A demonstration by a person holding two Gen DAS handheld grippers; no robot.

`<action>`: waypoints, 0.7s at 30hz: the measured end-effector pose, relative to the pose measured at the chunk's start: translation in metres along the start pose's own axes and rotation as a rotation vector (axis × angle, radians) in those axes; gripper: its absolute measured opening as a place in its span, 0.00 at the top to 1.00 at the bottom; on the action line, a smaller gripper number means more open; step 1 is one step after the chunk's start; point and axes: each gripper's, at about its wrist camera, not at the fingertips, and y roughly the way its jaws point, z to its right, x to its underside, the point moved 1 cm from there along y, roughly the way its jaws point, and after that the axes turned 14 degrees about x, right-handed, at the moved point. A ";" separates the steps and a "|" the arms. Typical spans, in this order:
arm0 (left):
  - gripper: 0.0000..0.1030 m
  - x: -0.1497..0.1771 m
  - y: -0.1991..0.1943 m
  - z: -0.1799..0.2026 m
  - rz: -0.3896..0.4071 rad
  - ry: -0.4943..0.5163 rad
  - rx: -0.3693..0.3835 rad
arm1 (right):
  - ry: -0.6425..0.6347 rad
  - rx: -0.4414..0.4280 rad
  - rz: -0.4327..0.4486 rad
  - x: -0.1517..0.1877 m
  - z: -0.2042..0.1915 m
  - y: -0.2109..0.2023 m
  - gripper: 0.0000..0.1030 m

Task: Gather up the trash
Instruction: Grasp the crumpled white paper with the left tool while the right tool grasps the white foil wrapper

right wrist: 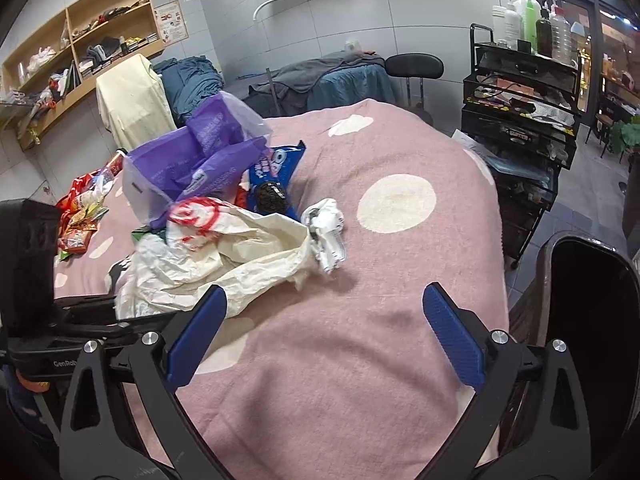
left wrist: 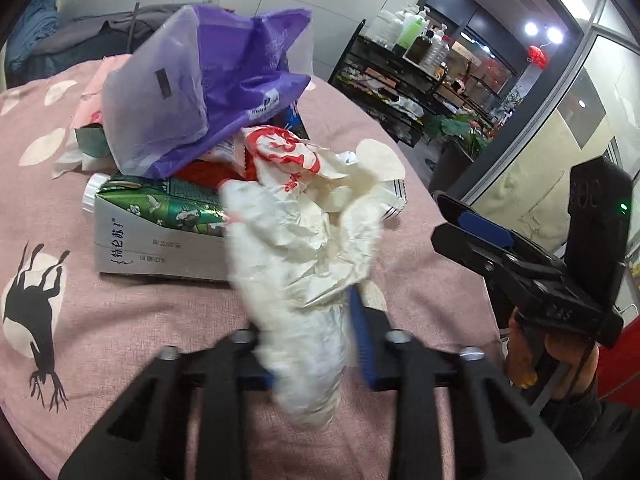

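My left gripper [left wrist: 316,344] is shut on a crumpled white paper bag [left wrist: 304,264] with red print, held just above the pink blanket [left wrist: 160,312]. The bag also shows in the right wrist view [right wrist: 208,252]. Behind it lies a trash pile: a green-and-grey milk carton [left wrist: 160,232], a purple plastic bag [left wrist: 208,92], a blue cookie wrapper [right wrist: 272,184], a small crumpled white wrapper [right wrist: 326,232] and red snack wrappers [right wrist: 80,216]. My right gripper [right wrist: 324,336] is open and empty over bare blanket, right of the pile. It appears at the right in the left wrist view [left wrist: 472,220].
A dark bin [right wrist: 588,320] stands off the bed's right edge. A black trolley [right wrist: 520,100] with bottles stands further back right, with a stool [right wrist: 414,68] beside it. Wooden shelves [right wrist: 80,48] line the left wall.
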 end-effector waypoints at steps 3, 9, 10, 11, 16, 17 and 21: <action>0.91 0.002 -0.017 0.006 0.069 0.028 -0.007 | -0.005 0.005 -0.020 -0.005 0.004 0.010 0.15; 0.92 0.007 -0.041 0.031 0.175 0.136 -0.058 | -0.065 -0.008 -0.095 -0.021 -0.006 0.039 0.37; 0.92 0.006 -0.042 0.032 0.182 0.140 -0.064 | -0.079 -0.007 -0.107 -0.023 -0.009 0.044 0.45; 0.91 0.007 -0.044 0.033 0.188 0.145 -0.070 | -0.106 -0.007 -0.127 -0.027 -0.014 0.051 0.54; 0.92 0.006 -0.041 0.036 0.193 0.151 -0.082 | -0.150 -0.023 -0.187 -0.029 -0.025 0.070 0.90; 0.92 0.005 -0.039 0.036 0.194 0.152 -0.088 | -0.149 -0.032 -0.170 -0.029 -0.025 0.066 0.92; 0.92 0.005 -0.038 0.039 0.197 0.155 -0.096 | -0.117 -0.030 -0.102 -0.030 -0.017 0.053 0.92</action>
